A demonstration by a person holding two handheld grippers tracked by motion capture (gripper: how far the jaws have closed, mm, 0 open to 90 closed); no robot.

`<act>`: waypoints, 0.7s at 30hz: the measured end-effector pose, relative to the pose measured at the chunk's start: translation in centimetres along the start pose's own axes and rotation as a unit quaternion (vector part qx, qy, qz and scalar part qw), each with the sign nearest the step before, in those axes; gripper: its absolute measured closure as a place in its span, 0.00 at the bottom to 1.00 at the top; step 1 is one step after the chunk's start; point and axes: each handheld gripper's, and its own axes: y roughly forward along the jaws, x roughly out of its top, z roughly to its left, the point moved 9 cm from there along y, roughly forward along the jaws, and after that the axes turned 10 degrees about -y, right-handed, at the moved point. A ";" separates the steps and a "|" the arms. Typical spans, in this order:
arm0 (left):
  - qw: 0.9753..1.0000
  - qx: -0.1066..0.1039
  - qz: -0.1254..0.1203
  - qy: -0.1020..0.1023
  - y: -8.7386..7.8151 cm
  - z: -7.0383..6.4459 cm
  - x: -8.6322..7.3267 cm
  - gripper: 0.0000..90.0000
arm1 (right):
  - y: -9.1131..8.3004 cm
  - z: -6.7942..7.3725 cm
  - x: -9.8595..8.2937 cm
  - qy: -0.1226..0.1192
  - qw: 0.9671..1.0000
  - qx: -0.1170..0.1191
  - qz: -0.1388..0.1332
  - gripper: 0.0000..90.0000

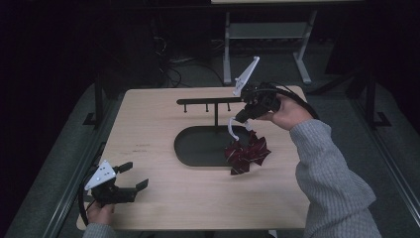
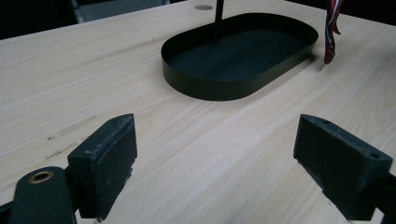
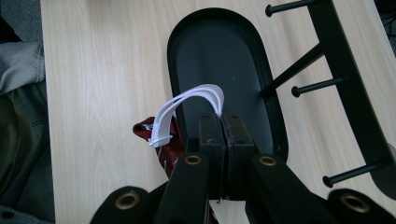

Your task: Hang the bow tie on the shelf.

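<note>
One dark red bow (image 1: 246,154) is seen right of centre in the high view, hung by one white strap (image 1: 232,128) that is pinched between the closed jaws of the right gripper (image 1: 243,117), over the right end of one black oval tray (image 1: 190,151). One black rack (image 1: 210,101) with three pegs is counted above. The left gripper (image 1: 130,176), lower left, is held spread and empty.
</note>
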 end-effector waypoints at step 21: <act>1.000 0.001 0.004 0.002 -0.2 0.2 -0.1 0.15 | 0.4 -1.7 1.5 -0.005 1.000 0.003 0.003 0.98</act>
